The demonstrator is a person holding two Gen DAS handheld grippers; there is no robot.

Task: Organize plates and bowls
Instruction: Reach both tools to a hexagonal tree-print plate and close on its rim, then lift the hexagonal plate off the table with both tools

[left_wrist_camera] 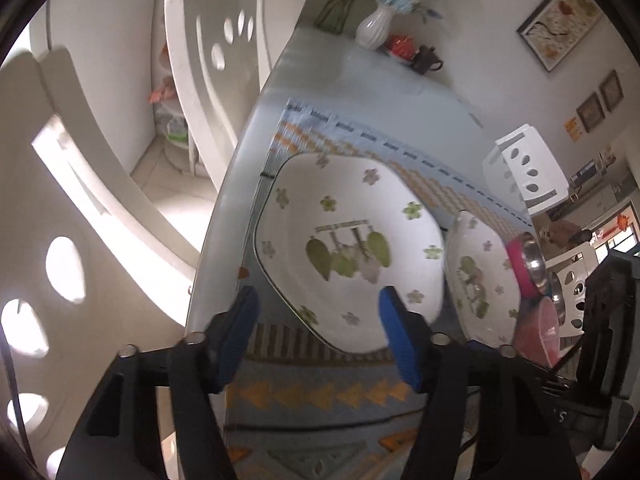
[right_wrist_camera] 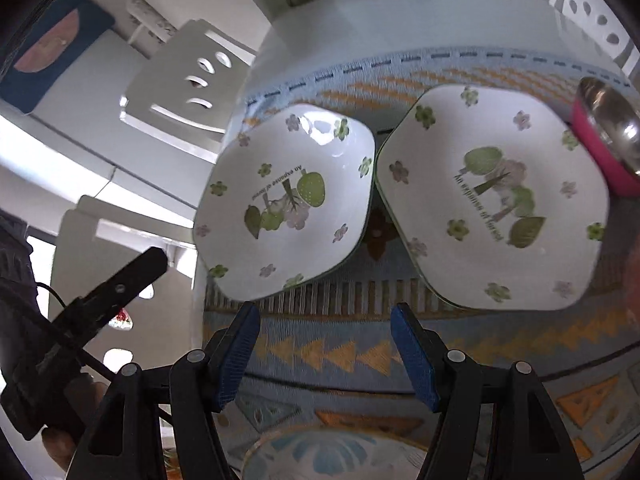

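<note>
Nearest the right wrist camera, the right gripper (right_wrist_camera: 322, 354) stands with its blue pads apart and nothing between them, above the patterned placemat (right_wrist_camera: 360, 344); just below it the rim of a blue-patterned bowl (right_wrist_camera: 320, 456) peeks in at the bottom edge. The left gripper (left_wrist_camera: 316, 336) is likewise parted and empty, its pads hanging over the near corner of the left floral plate (left_wrist_camera: 348, 248) without pressing on it. Beyond, that left floral plate (right_wrist_camera: 286, 200) and the right floral plate (right_wrist_camera: 496, 196) lie side by side on the mat, edges nearly touching, not stacked. Farther right sit a steel bowl with a pink shell (right_wrist_camera: 608, 128) and, in the left view, a pink bowl (left_wrist_camera: 536, 332). At the far end of the table (left_wrist_camera: 360, 80) stands a white vase (left_wrist_camera: 374, 26). Judging by this spread, the sorting has barely begun: nothing is gathered or nested, and both plates and all the bowls remain to be grouped.
</note>
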